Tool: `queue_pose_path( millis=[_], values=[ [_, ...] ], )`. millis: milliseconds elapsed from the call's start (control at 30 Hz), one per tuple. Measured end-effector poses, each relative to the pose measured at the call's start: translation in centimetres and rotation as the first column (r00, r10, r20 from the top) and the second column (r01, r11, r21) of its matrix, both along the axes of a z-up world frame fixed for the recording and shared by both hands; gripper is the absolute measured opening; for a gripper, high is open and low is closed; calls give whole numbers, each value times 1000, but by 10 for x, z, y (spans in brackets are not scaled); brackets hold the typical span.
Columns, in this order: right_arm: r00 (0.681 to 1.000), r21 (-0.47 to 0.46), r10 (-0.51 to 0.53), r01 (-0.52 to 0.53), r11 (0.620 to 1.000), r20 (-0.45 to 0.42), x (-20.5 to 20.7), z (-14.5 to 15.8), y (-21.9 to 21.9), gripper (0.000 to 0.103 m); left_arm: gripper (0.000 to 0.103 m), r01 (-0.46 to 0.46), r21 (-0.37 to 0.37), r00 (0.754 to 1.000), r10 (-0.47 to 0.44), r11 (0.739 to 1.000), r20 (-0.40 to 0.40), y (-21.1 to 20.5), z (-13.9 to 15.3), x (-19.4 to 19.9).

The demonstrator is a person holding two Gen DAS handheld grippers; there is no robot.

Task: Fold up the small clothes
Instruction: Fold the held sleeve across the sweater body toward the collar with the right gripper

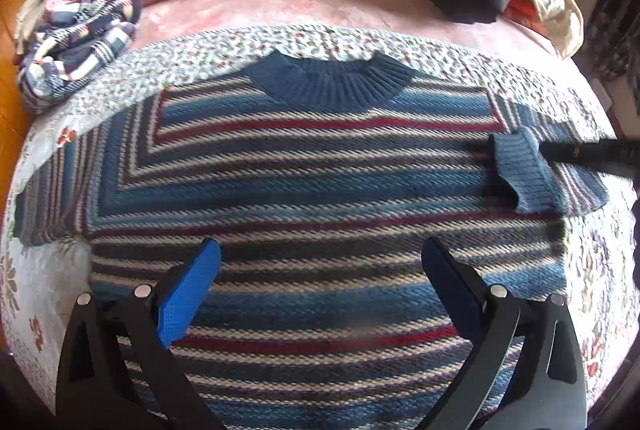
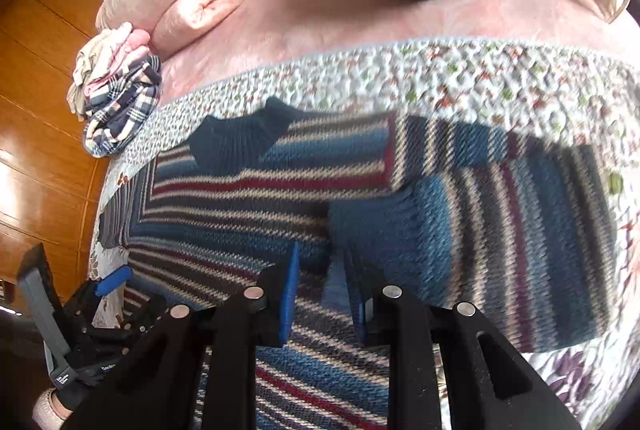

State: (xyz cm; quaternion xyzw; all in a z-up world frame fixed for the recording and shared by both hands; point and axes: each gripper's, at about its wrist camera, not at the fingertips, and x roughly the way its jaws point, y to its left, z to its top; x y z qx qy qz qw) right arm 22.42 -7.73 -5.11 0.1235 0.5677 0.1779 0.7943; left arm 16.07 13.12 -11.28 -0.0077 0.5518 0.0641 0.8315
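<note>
Floral quilt (image 1: 36, 158) under striped sweater (image 1: 320, 166), seemingly bedtop.

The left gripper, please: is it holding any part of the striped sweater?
No, the left gripper hangs wide open above the striped sweater, with nothing between its fingers.

The sweater's (image 1: 320, 166) hem is cut off at the lower picture edge, below the left hand-held gripper (image 1: 320, 286). In the right wrist view the sleeve (image 2: 500, 198) beyond the right hand-held gripper (image 2: 320, 294) is blurred, and the fingers hide whether they pinch the cuff (image 1: 520, 166).
</note>
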Motion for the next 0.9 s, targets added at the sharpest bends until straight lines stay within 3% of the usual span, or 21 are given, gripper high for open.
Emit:
queue_pose_path(
  millis=[167,300,467,533,633,700,733,800,900],
  values=[
    [993,-114,-96,105,988,74,8,27,-48,24,99,17,-112,999,-23,994,-44,-36,-10,22],
    [976,-84,-208,212,974,60,13,26,-103,24,99,38,-231,991,-66,972,-115,-85,-32,51],
    [959,-69,-282,284,956,41,13,17,-150,24,92,45,-266,979,-96,963,-181,-128,-59,77],
    [955,-71,-294,297,952,39,11,15,-161,24,72,31,-280,970,-96,960,-222,-136,-69,84],
    [952,-59,-306,307,950,28,9,11,-173,24,59,3,-312,961,-89,950,-261,-144,-79,89],
    [950,-59,-311,312,948,26,8,9,-178,24,48,7,-272,964,-79,962,-254,-150,-79,87],
    [950,-63,-312,314,948,26,8,8,-180,24,31,13,-240,967,-73,971,-245,-152,-77,86],
    [949,-78,-313,314,946,29,6,8,-180,24,10,10,-207,972,-59,978,-230,-150,-73,85],
    [954,-102,-299,301,948,34,6,8,-175,24,7,13,-240,979,-60,971,-194,-140,-61,82]
  ],
)
